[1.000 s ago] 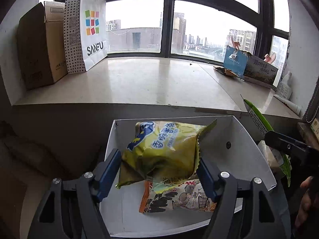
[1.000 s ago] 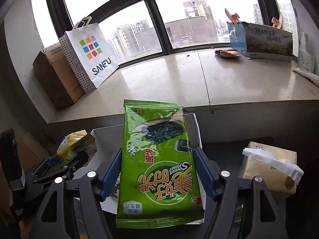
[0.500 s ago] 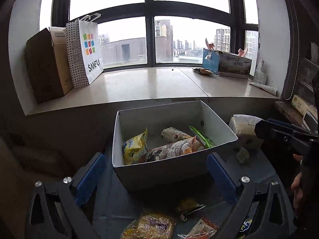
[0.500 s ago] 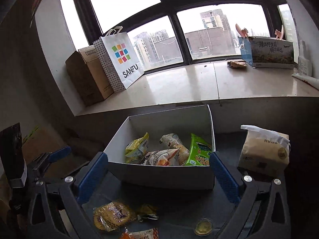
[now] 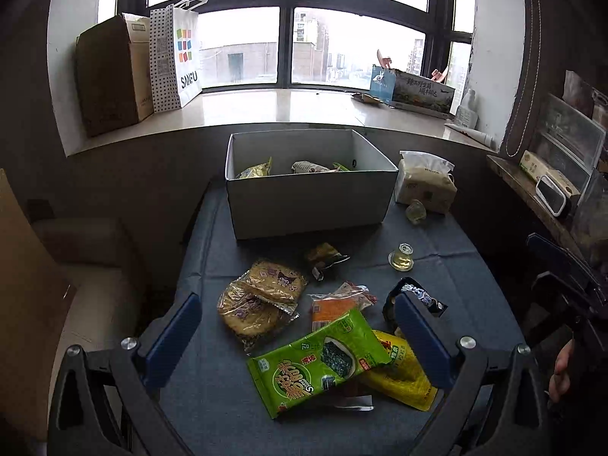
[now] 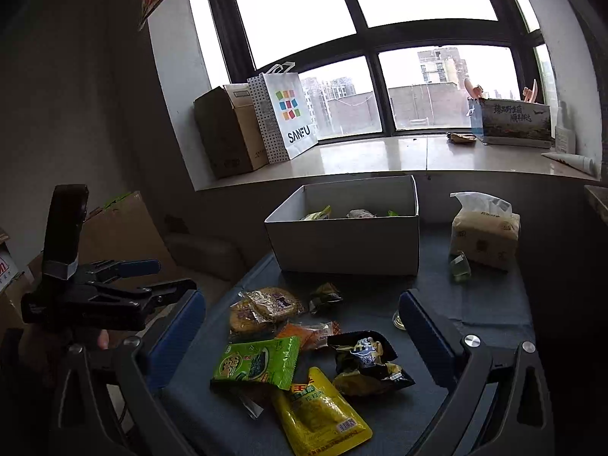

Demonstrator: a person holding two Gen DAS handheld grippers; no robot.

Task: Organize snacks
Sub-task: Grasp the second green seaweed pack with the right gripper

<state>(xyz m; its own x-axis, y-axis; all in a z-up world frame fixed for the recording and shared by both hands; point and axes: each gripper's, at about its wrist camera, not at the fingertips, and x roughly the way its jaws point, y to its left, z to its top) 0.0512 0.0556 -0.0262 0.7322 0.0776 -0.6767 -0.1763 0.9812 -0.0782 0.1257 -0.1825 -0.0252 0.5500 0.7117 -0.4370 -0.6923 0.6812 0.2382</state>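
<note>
A white box (image 5: 307, 197) stands at the far side of the dark table, also in the right wrist view (image 6: 349, 243), with a few snack bags inside. Loose snacks lie in front of it: a green seaweed bag (image 5: 319, 361) (image 6: 258, 361), a yellow bag (image 5: 399, 376) (image 6: 319, 410), wrapped cookies (image 5: 262, 296) (image 6: 262, 307), an orange packet (image 5: 334, 304) and a black bag (image 6: 364, 357). My left gripper (image 5: 300, 334) is open and empty above the seaweed bag. My right gripper (image 6: 304, 338) is open and empty above the pile.
A tissue pack (image 5: 423, 182) and two small jelly cups (image 5: 401, 258) sit right of the box. A windowsill behind holds a cardboard box (image 5: 110, 76), a SANFU paper bag (image 5: 176, 57) and a printed carton (image 5: 414, 89). The left gripper shows at the left of the right wrist view (image 6: 125, 277).
Both grippers released their bags into the box, opened wide and pulled back toward the near end of the table, bringing the loose snack pile into view.
</note>
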